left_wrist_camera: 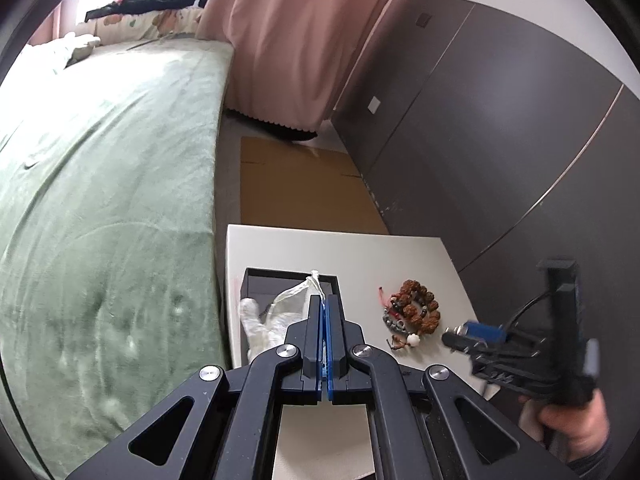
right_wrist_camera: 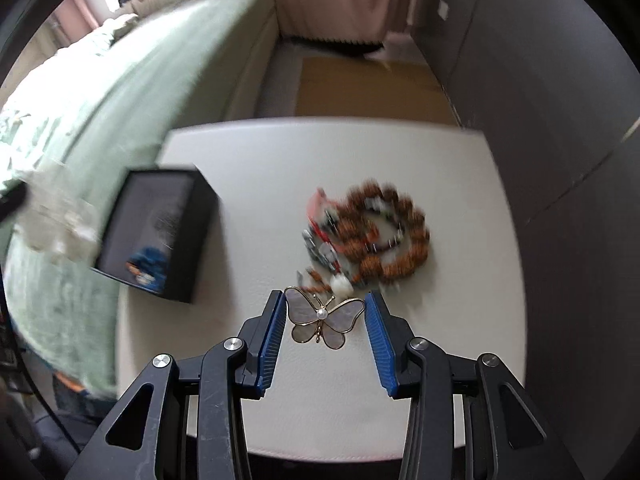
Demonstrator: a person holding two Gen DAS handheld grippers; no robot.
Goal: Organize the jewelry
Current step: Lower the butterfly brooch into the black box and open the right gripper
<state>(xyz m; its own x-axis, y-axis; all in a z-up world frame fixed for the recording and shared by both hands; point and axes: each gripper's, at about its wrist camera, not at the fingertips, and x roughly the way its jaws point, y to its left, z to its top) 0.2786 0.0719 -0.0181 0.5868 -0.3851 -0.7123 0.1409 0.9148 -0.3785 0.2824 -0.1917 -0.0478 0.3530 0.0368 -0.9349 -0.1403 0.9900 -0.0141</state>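
A butterfly brooch (right_wrist_camera: pixel 322 322) with pearly wings and a gold rim sits between the blue pads of my right gripper (right_wrist_camera: pixel 325 312), touching both; the jaws are closed on its wings. A pile of brown bead bracelets (right_wrist_camera: pixel 372 232) lies on the white table (right_wrist_camera: pixel 248 184) just beyond; it also shows in the left wrist view (left_wrist_camera: pixel 414 306). A black open box (right_wrist_camera: pixel 160 236) stands at the left. My left gripper (left_wrist_camera: pixel 323 302) is shut on a white drawstring pouch (left_wrist_camera: pixel 276 312) that hangs over the box (left_wrist_camera: pixel 256 280). The right gripper (left_wrist_camera: pixel 460 338) shows at the right.
A bed with a green cover (left_wrist_camera: pixel 104 184) runs along the table's left side. A dark grey cabinet (left_wrist_camera: pixel 500 128) stands at the right. Flat cardboard (left_wrist_camera: pixel 304 188) lies on the floor beyond the table, under a pink curtain (left_wrist_camera: pixel 296 32).
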